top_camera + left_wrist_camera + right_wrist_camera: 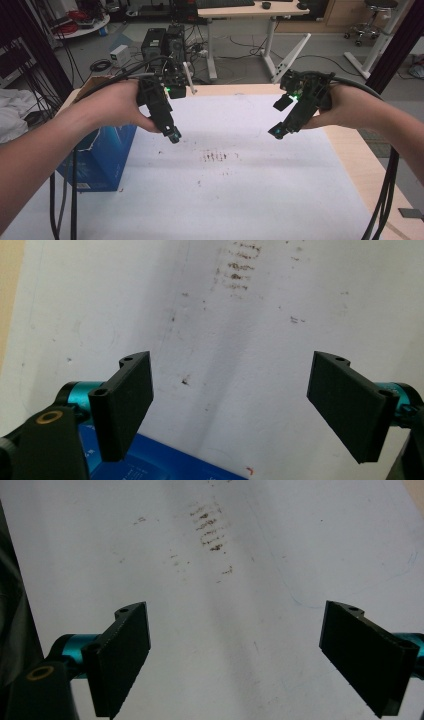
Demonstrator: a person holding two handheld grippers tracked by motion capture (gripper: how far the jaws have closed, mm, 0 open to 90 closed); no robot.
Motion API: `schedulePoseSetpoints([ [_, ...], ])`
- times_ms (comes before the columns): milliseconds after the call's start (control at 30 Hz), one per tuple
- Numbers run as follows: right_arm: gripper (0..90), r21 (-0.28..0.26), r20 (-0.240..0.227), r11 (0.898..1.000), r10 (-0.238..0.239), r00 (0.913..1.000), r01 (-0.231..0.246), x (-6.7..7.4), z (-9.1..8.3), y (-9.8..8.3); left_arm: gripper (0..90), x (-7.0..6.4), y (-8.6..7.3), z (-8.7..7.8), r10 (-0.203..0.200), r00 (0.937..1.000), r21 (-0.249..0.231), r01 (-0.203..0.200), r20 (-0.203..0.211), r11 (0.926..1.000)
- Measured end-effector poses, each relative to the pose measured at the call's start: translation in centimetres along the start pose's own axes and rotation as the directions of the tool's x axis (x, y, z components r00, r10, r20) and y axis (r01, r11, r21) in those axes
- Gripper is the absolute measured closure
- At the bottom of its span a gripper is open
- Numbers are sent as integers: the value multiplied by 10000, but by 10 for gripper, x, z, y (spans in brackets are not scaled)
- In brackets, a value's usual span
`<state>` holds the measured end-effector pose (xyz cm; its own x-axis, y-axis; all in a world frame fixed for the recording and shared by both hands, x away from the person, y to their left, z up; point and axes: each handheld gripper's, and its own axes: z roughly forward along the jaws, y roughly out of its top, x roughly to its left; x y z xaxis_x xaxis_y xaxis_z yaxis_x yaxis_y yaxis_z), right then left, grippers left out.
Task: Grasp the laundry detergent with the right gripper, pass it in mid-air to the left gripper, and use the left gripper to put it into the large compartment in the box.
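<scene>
Each hand holds a black gripper above a white sheet (240,200) that covers the table. My left gripper (171,132) hangs over the sheet's left part, beside a blue box (102,155). In the left gripper view it (232,410) stands wide open with nothing between its jaws, and the blue box (165,465) lies under it. My right gripper (280,117) hovers over the right part of the sheet. The right gripper view shows it (235,655) wide open and empty too. Brown smudges (220,156) mark the sheet between the two grippers.
The blue box stands on the table's left edge. Bare wood (365,165) shows along the right side. Beyond the far edge are computer towers (162,42), a desk's white legs (287,57) and floor cables. Gripper cables (385,200) trail down near both forearms.
</scene>
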<state>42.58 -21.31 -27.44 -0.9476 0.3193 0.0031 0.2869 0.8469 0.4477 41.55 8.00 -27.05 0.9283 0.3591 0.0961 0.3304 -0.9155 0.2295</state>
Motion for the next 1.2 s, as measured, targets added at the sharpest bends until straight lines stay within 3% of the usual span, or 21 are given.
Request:
schedulePoseSetpoints([
  [1200, 125, 224, -257, 9997, -61, 9997, 67, 0, 9, -1, 188, 0, -4, 7, -156, 9998, 145, 154, 108, 9998],
])
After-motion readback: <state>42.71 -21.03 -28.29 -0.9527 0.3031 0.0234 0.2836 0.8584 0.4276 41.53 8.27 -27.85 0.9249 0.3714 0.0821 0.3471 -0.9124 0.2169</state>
